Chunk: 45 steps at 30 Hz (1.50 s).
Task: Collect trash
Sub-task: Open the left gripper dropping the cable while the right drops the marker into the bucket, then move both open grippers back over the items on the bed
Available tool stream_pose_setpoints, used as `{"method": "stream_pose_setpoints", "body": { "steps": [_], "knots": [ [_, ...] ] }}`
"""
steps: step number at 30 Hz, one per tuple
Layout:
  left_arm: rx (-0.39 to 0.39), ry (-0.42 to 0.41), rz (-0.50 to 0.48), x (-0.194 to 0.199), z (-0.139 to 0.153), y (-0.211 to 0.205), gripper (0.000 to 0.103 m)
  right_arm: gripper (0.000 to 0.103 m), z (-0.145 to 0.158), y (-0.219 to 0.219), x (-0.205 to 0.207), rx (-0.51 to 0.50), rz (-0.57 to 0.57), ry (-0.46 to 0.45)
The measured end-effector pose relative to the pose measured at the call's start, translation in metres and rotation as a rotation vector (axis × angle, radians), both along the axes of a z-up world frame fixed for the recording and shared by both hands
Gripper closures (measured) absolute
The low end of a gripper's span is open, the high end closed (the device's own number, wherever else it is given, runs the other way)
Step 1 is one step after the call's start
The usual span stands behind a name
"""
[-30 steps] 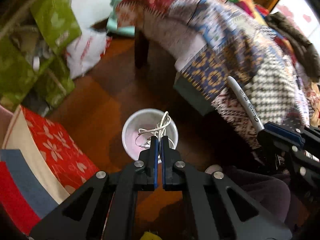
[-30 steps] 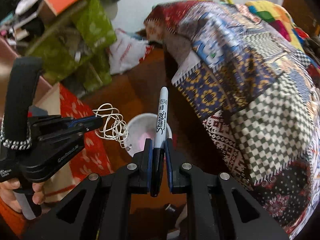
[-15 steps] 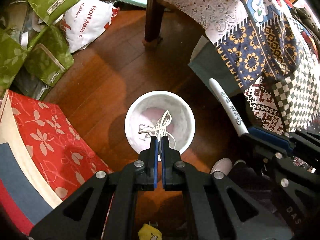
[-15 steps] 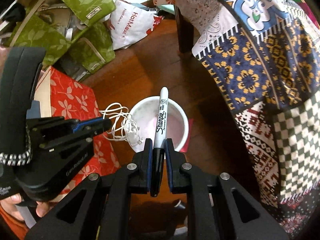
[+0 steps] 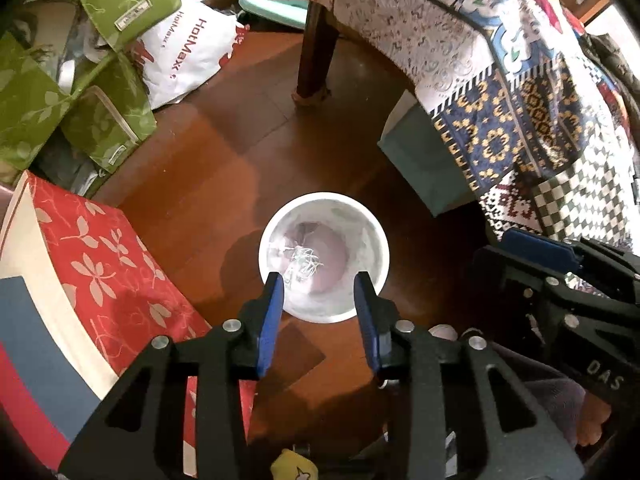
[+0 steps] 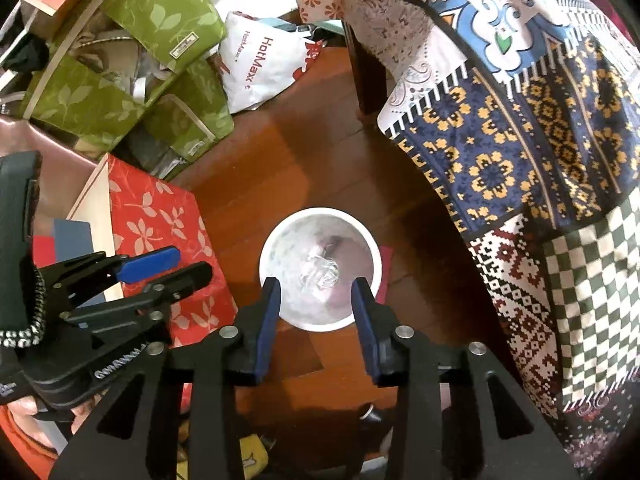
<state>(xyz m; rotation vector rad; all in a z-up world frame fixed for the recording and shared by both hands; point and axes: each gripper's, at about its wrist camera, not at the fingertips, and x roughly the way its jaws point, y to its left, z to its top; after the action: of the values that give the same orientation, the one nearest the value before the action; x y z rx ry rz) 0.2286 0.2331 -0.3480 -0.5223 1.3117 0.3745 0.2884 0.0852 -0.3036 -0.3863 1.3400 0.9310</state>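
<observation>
At the centre of both wrist views, a white bucket point(image 5: 324, 258) stands upright on the dark wooden floor point(image 5: 224, 152), seen from almost directly above. A tangle of white cord point(image 5: 303, 261) lies on the bucket bottom. The marker cannot be made out inside the bucket.

Left gripper point(image 5: 319, 286): jaws have just been opening and now stand apart, released, with nothing between the blue pads. It points steeply down over the near rim of the bucket. In the right wrist view it appears at the left edge point(image 6: 186, 266), also parted and empty, just beside the bucket.

Right gripper point(image 6: 316, 292): jaws have just been opening; they stand apart, released and empty, above the near rim of the bucket. In the left wrist view its body shows at the right edge of the frame.

Surroundings, left wrist view:
- Red box with leaf print point(image 5: 100, 264), lower left, near the bucket.
- Green fabric bags point(image 5: 60, 92), upper left.
- White plastic bag point(image 5: 188, 52) printed "HotMax", upper centre-left.
- Patchwork cloth point(image 5: 520, 120), upper right, draped over furniture with a dark wooden leg point(image 5: 316, 40).
</observation>
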Motion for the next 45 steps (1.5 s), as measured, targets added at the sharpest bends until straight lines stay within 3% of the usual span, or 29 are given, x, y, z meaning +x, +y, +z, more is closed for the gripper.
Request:
{"method": "stream_pose_setpoints", "body": {
  "steps": [11, 31, 38, 45],
  "knots": [
    [0.110, -0.123, -0.012, -0.022, 0.075, -0.028, 0.068, 0.069, 0.056, -0.037, -0.019, 0.044, 0.010, -0.155],
    [0.275, -0.480, -0.087, -0.053, 0.246, -0.131, 0.069, 0.070, 0.213, -0.177, -0.043, 0.314, -0.163, -0.436],
    [0.323, -0.562, -0.142, -0.039, 0.286, -0.178, 0.069, 0.069, 0.253, -0.232, -0.036, 0.384, -0.223, -0.526],
    [0.311, -0.639, -0.231, 0.001, 0.312, -0.237, 0.068, 0.069, 0.273, -0.286, -0.017, 0.393, -0.310, -0.609]
  ]
}}
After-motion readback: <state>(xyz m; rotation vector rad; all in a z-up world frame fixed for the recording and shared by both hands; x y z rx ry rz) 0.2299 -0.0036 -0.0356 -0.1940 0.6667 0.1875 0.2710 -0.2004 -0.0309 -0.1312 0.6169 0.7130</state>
